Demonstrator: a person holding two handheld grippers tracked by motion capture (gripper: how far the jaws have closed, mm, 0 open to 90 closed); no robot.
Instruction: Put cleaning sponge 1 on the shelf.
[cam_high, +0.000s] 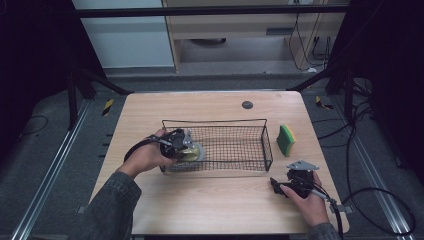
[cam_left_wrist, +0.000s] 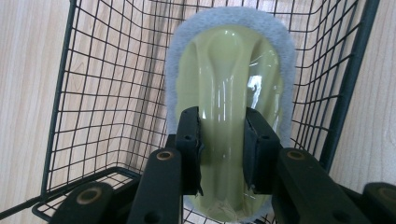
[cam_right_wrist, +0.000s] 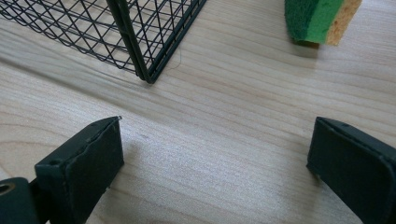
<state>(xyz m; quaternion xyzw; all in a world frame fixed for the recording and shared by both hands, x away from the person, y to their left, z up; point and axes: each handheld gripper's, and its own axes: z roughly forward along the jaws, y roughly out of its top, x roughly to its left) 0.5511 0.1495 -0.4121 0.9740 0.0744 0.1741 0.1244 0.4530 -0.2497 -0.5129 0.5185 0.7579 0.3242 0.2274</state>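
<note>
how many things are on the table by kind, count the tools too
wire basket: 1
scrubber with pale green handle and grey pad, clamped in the left tool inside the basket: 1
green and yellow sponge: 1
small dark round disc: 1
tools: 2, the left and the open right tool
total: 6

Grey carpet floor (cam_high: 45, 145) — wood cabinet (cam_high: 240, 25) at back, black curtains (cam_high: 30, 45) both sides.

The high view is dim at its edges, with the pale surface (cam_high: 210, 200) evenly lit from above and shadows soft. It is slightly grainy. White glare streaks the glossy scrubber handle (cam_left_wrist: 229, 93) in the left gripper view, where basket (cam_left_wrist: 93, 93) wires bow outward.
</note>
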